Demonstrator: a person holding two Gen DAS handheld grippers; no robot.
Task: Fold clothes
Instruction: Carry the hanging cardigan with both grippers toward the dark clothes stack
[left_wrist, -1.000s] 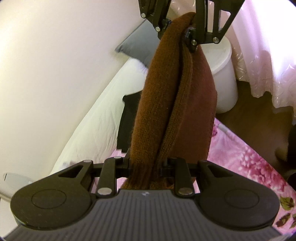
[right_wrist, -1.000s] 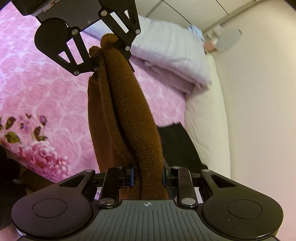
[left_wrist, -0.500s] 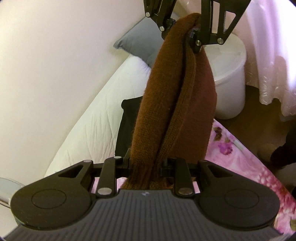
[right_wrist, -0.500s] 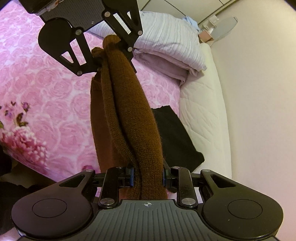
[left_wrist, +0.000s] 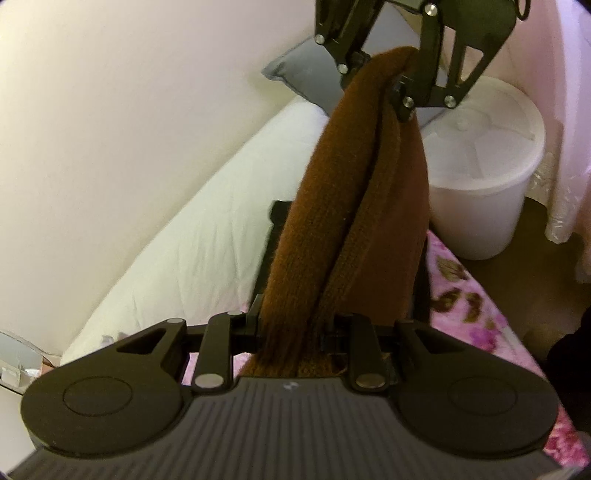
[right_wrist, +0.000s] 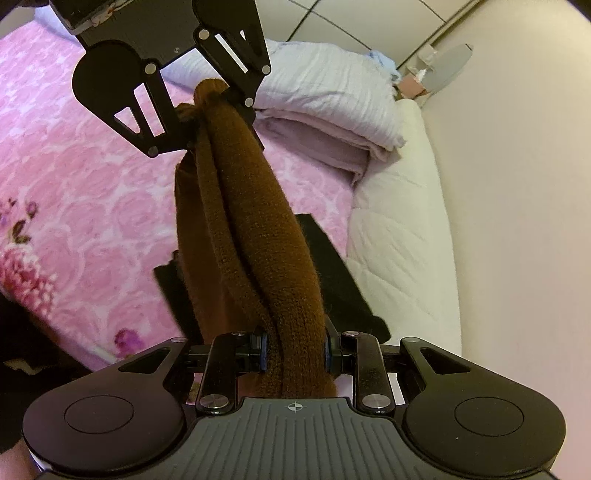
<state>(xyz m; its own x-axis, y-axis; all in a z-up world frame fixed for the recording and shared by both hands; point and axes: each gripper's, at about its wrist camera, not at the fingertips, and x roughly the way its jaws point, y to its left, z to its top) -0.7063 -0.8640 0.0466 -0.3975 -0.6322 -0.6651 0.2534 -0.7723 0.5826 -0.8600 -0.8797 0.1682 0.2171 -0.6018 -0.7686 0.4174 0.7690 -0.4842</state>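
Left wrist view, left to right: cream wall from 9 to 11 o'clock, white quilted mattress edge (left_wrist: 192, 236) below it, grey pillow (left_wrist: 306, 74) at 12 o'clock. Left gripper (left_wrist: 291, 332) at 6 o'clock, narrowed and clamped on a bunched end of the brown knitted garment (left_wrist: 343, 206). Garment stretched as a thick twisted band up to 12 o'clock, held there by the right gripper (left_wrist: 384, 77), seen from its front and cut off by the top edge. Black folded cloth (left_wrist: 277, 218) under the band, mostly hidden. White lidded bin (left_wrist: 484, 177) at 2 o'clock on dark floor, sheer curtain at 3 o'clock, pink floral bedspread (left_wrist: 476, 306) at 4 o'clock, blurred.

Right wrist view, left to right: pink floral bedspread (right_wrist: 85, 192) from 8 to 11 o'clock. Left gripper (right_wrist: 207, 110) at 11 o'clock, pinching the far end of the garment, body cut off at top. Brown knitted garment (right_wrist: 266, 236) down the centre. Right gripper (right_wrist: 293, 354) at 6 o'clock, narrow, closed on the near end. Black folded cloth (right_wrist: 332, 273) beneath, partly hidden. Folded bedding (right_wrist: 332, 96) at 1 o'clock, white mattress edge (right_wrist: 399, 229) at 3 o'clock. Small objects at the far corner too small to make out
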